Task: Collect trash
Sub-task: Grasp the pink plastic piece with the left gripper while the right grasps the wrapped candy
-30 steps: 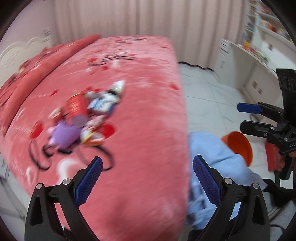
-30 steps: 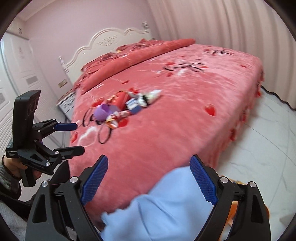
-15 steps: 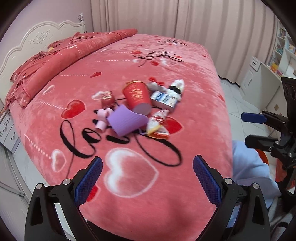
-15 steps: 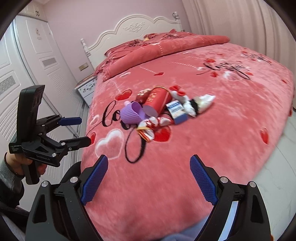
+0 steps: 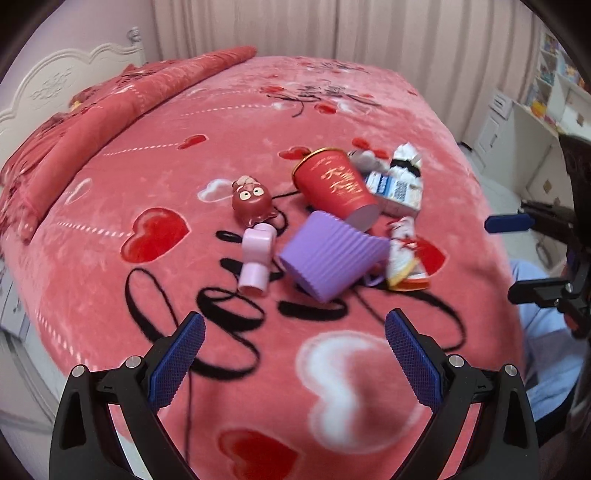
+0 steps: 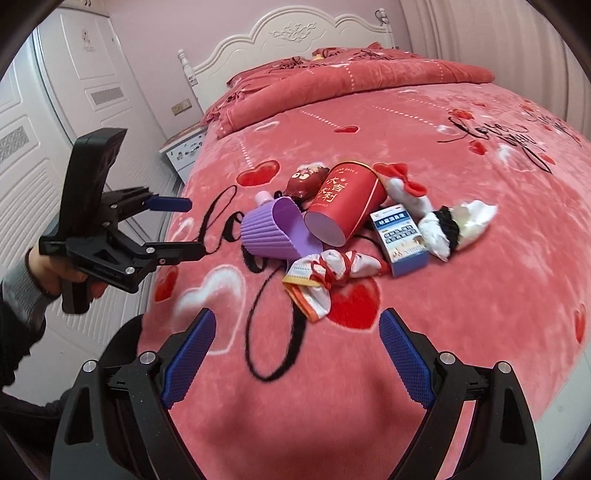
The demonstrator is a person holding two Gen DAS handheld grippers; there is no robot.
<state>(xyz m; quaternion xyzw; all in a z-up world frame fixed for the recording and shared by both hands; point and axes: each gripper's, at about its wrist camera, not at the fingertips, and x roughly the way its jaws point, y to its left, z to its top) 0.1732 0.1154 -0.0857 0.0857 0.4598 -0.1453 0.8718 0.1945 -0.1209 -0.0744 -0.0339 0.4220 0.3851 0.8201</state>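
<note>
A heap of trash lies on the pink bed (image 5: 184, 155): a purple ribbed cup (image 5: 332, 258) on its side, a red paper cup (image 5: 338, 186), a pink bottle (image 5: 256, 258), a dark red toy (image 5: 253, 201), a blue-white box (image 5: 399, 192) and crumpled wrappers (image 5: 404, 254). My left gripper (image 5: 293, 354) is open and empty, just short of the purple cup. My right gripper (image 6: 295, 354) is open and empty, just short of the wrapper (image 6: 325, 273). The purple cup (image 6: 269, 230), red cup (image 6: 343, 201) and box (image 6: 400, 238) also show there.
A white headboard (image 6: 295, 33) and red pillows (image 6: 332, 77) stand at the bed's head. A nightstand (image 6: 184, 147) and white wardrobe doors (image 6: 74, 92) are on the left. A desk with shelves (image 5: 535, 118) stands beyond the bed's foot. The person's light-blue leg (image 5: 546, 332) is beside the bed.
Both grippers have swung from the bed's edge and floor toward the trash heap and come closer to it. Both stayed open and empty.
</note>
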